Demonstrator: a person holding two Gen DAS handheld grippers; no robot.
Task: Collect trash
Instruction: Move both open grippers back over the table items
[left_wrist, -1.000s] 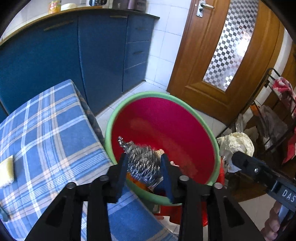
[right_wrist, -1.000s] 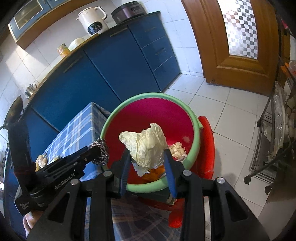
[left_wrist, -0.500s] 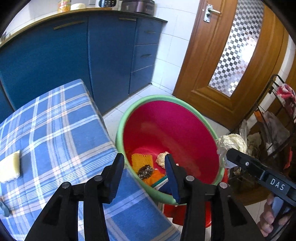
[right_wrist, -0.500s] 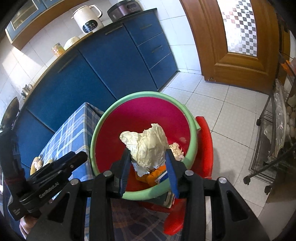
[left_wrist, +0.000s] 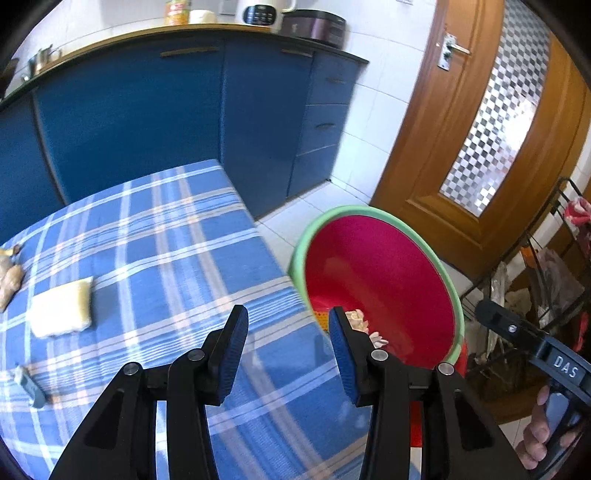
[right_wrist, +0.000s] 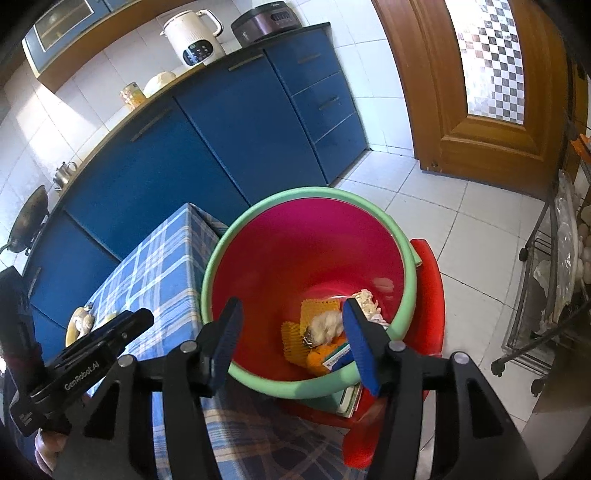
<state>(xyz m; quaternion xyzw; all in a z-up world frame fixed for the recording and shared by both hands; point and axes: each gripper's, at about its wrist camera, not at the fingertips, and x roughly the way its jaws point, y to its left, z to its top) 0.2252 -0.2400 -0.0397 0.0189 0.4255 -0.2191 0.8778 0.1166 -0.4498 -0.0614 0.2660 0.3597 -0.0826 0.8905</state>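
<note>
R gripper (right_wrist: 291, 332) open over red bin (right_wrist: 404, 258); crumpled paper (right_wrist: 327, 325) w/ other trash at bottom.

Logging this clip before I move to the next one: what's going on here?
A person with a gripper in each hand is clearing trash off a plaid-covered table into a red basin beside it. Both the left gripper and the right gripper are open and empty; the right hangs over the basin, where crumpled paper and other scraps lie. A yellow sponge is still on the table.
</note>
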